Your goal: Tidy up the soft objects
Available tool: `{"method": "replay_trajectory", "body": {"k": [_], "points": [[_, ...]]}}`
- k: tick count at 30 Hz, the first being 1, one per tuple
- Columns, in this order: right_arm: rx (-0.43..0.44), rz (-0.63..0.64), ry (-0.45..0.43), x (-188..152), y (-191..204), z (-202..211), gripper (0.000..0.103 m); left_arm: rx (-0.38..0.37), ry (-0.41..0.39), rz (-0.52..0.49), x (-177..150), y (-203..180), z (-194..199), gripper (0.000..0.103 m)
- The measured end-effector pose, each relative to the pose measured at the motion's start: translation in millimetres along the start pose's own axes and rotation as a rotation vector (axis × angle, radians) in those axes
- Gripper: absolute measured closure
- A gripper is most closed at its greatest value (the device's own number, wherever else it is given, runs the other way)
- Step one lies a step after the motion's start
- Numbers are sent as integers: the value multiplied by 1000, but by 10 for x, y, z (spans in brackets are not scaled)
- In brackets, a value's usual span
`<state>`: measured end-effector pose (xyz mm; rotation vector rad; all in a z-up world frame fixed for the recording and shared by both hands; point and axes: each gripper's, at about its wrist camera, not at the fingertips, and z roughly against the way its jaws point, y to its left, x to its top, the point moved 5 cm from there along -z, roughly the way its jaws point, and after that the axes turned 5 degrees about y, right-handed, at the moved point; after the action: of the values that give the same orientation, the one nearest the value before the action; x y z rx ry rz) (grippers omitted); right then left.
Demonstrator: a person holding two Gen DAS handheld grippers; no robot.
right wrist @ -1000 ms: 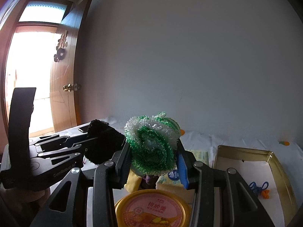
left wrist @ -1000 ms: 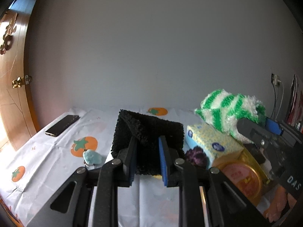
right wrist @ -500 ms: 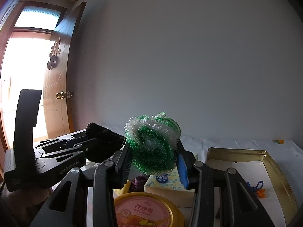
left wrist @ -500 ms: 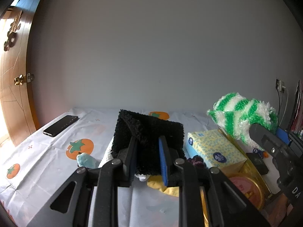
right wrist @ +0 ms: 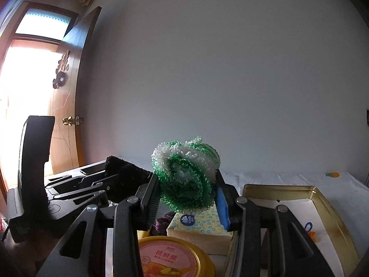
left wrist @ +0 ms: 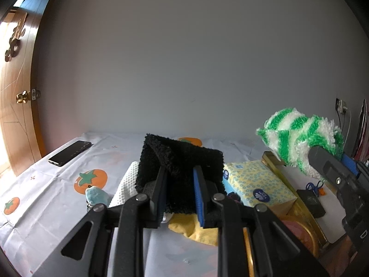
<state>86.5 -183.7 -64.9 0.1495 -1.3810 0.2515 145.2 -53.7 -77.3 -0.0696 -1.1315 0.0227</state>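
Soft objects: two are up off the bench at once, a black fuzzy cloth (left wrist: 182,159) and a green-and-white scrubber (right wrist: 186,175).
Left tool (left wrist: 180,198): its jaws are pinching a fold of the black cloth, which stands up between them above the tablecloth (left wrist: 57,184).
Right tool (right wrist: 186,198): clamped on the scrubber from both sides, so that the fluffy ball bulges above the jaws (it looks squashed a little, as a soft thing would).
Where they hang: both carried in the air, the scrubber over the yellow tissue pack (right wrist: 200,226) and the round lidded tub (right wrist: 170,258), the cloth over a white mesh pad (left wrist: 125,184) and a yellow rag (left wrist: 196,228).
Likely target: the open gold tin (right wrist: 322,198), just to the right of the tissue pack, with a sheet of paper and a few small bits inside.
Step in hand: the carry, I judge; both items are gripped and neither is set down yet.
Next move calls for: bringing one tool over the tin, lowering it inside the rim, then letting go; one at a time, since the tools are near each other.
Left on the bench: a small blue plush (left wrist: 96,196) and a dark purple tuft (right wrist: 163,222).
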Motion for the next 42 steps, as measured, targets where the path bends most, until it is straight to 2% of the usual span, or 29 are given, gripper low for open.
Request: {"method": "replay_trajectory", "body": {"k": [13, 30, 42], "points": [[-37, -19, -22, 54, -35, -2, 58, -5, -19, -5, 6, -62, 6, 83], [-58, -51, -27, 68, -82, -9, 58, -30, -4, -33, 96, -228, -74, 83], [-95, -82, 1, 71, -357, -55, 58, -48, 39, -66, 152, -418, -184, 83]]}}
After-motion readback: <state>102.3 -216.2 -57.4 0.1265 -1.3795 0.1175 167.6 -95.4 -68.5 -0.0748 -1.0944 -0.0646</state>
